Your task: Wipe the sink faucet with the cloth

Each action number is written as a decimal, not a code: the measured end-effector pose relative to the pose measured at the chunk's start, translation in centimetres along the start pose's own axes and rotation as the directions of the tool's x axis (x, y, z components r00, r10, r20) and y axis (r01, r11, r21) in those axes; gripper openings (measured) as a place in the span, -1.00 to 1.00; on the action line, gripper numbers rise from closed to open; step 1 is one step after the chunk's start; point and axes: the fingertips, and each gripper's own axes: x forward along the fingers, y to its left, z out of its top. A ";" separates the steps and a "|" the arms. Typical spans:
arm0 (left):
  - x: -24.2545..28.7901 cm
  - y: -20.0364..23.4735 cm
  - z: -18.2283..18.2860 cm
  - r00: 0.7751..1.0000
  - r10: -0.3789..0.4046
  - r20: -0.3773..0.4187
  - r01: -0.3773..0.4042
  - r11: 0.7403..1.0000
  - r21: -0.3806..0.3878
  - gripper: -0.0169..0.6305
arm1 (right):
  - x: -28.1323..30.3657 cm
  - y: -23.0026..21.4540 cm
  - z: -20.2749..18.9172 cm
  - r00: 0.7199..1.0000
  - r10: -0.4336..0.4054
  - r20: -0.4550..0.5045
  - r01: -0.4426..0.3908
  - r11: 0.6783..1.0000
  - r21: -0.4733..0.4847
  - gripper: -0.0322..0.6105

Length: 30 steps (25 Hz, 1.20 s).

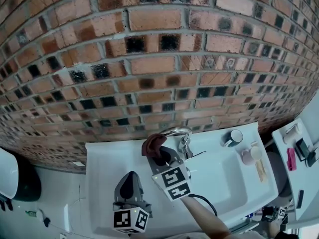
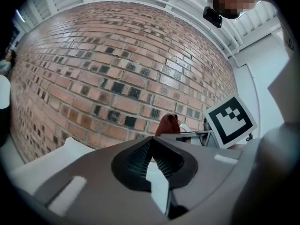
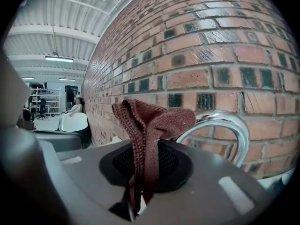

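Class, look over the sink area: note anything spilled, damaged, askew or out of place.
Nothing stands out. The right hand-held gripper holds the bunched cloth beside the faucet; the sink shows no spill, and the cup stands upright on its rim.

The cloth (image 3: 150,125) is a reddish-brown knit, bunched into folds and pinched upright in the right gripper (image 3: 143,168). It stands just beside the faucet (image 3: 225,125), a shiny chrome arch at the back of the white sink (image 1: 224,183).
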 end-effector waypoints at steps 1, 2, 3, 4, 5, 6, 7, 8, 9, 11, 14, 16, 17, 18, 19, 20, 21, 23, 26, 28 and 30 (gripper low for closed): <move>0.0 0.2 0.0 1.000 0.006 0.001 -0.006 1.000 -0.002 -0.93 | -0.2 -0.1 0.0 1.000 -0.003 0.003 0.003 1.000 0.002 -0.74; 0.0 0.4 0.0 1.000 0.010 0.001 -0.010 1.000 -0.003 -0.93 | -0.4 -0.3 0.3 1.000 -0.007 0.011 0.007 1.000 0.004 -0.74; 0.0 0.5 0.0 1.000 0.012 0.001 -0.012 1.000 -0.004 -0.93 | -0.7 -0.5 0.7 1.000 -0.011 0.024 0.011 1.000 0.004 -0.74; 0.1 0.5 -0.1 1.000 0.011 0.000 -0.011 1.000 -0.005 -0.93 | -1.0 -0.6 1.2 0.999 -0.015 0.039 0.015 1.000 0.003 -0.74; 0.1 0.4 -0.1 1.000 0.008 0.000 -0.008 1.000 -0.005 -0.93 | -1.1 -0.7 1.8 0.998 -0.018 0.053 0.018 1.000 0.000 -0.74; 0.1 0.3 -0.2 1.000 0.005 0.000 -0.005 1.000 -0.006 -0.93 | -1.1 -0.9 2.3 0.998 -0.019 0.061 0.019 1.000 -0.006 -0.74; 0.2 0.1 -0.2 1.000 0.000 -0.001 0.000 1.000 -0.006 -0.93 | -0.9 -1.0 2.5 0.998 -0.019 0.061 0.020 1.000 -0.012 -0.74; 0.2 -0.1 -0.2 1.000 -0.004 -0.001 0.004 1.000 -0.006 -0.93 | -0.5 -1.2 2.6 0.999 -0.019 0.051 0.020 1.000 -0.018 -0.74; 0.2 -0.3 -0.3 1.000 -0.009 -0.001 0.009 1.000 -0.005 -0.93 | -0.1 -1.5 2.4 0.999 -0.020 0.034 0.021 1.000 -0.022 -0.74; 0.2 -0.7 -0.3 1.000 -0.017 -0.002 0.017 1.000 -0.004 -0.93 | 0.5 -2.0 1.8 1.000 -0.022 0.003 0.022 0.999 -0.025 -0.74; 0.1 -0.4 -0.2 1.000 -0.011 -0.006 0.011 1.000 -0.005 -0.93 | -0.2 -2.6 2.6 0.999 -0.033 0.034 0.033 0.999 0.000 -0.74; 0.1 0.1 -0.1 1.000 0.001 0.000 -0.001 1.000 -0.010 -0.93 | -1.1 -3.6 3.8 0.995 -0.058 0.076 0.056 0.998 0.025 -0.74; 0.1 0.4 0.0 1.000 0.006 0.004 -0.006 1.000 -0.011 -0.93 | -1.7 -4.2 4.3 0.993 -0.075 0.092 0.072 0.997 0.031 -0.74; 0.0 0.6 0.1 1.000 0.013 0.006 -0.013 1.000 -0.011 -0.93 | -2.2 -4.9 4.7 0.990 -0.092 0.105 0.088 0.995 0.036 -0.74; 0.0 0.7 0.2 1.000 0.018 0.005 -0.018 1.000 -0.010 -0.93 | -2.8 -5.6 5.0 0.988 -0.105 0.115 0.101 0.994 0.045 -0.74; 0.0 0.7 0.2 1.000 0.021 0.003 -0.021 1.000 -0.009 -0.93 | -3.2 -6.2 5.2 0.986 -0.114 0.123 0.108 0.992 0.058 -0.74; 0.0 0.7 0.2 1.000 0.022 0.002 -0.022 1.000 -0.010 -0.93 | -3.6 -6.7 5.4 0.984 -0.122 0.129 0.114 0.991 0.069 -0.74; 0.1 0.6 0.1 1.000 0.019 0.001 -0.019 1.000 -0.010 -0.93 | -4.3 -7.5 5.7 0.980 -0.143 0.137 0.135 0.989 0.067 -0.74; 0.2 0.2 0.0 1.000 0.009 0.002 -0.009 1.000 -0.009 -0.93 | -5.0 -8.4 5.9 0.974 -0.178 0.143 0.172 0.984 0.052 -0.74; 0.2 0.1 0.1 1.000 0.006 0.002 -0.006 1.000 -0.007 -0.93 | -5.5 -9.0 5.9 0.969 -0.192 0.152 0.184 0.981 0.069 -0.74; 0.2 0.2 0.1 1.000 0.008 0.002 -0.008 1.000 -0.005 -0.93 | -6.1 -10.0 5.8 0.963 -0.219 0.157 0.207 0.974 0.087 -0.74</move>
